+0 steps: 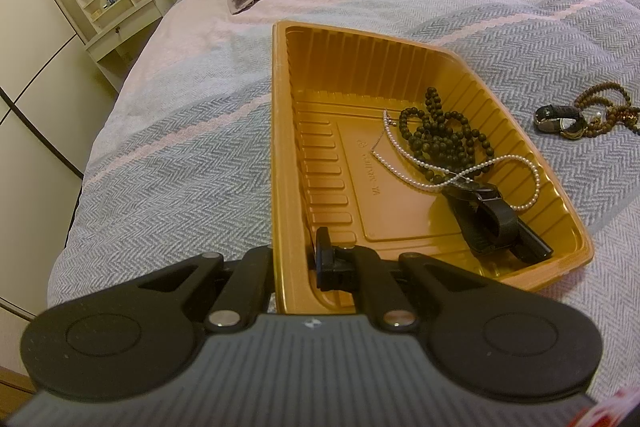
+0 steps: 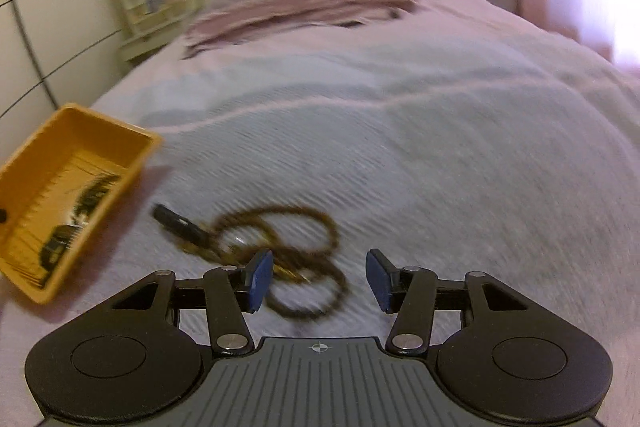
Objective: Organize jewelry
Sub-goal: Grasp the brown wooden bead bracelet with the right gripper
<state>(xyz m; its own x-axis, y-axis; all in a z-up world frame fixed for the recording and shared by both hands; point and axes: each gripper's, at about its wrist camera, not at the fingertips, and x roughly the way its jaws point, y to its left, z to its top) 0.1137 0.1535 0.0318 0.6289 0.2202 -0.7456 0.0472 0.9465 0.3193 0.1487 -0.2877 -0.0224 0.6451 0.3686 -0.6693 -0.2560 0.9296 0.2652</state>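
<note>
Beads (image 1: 438,135), pearls (image 1: 460,171) and a watch (image 1: 492,219) lie in the tray (image 1: 280,147); left tool (image 1: 296,259) clamps its rim, right tool (image 2: 316,281) gapes empty over a bracelet (image 2: 304,259) on the bed (image 2: 440,147).

Embossed lettering on the gold tray (image 1: 280,155) floor is too faint to read.

The tray (image 1: 288,147) is glossy ribbed golden plastic; the bedspread (image 1: 180,147) is matt woven cloth; the pearl necklace (image 1: 516,158) shines smooth.
</note>
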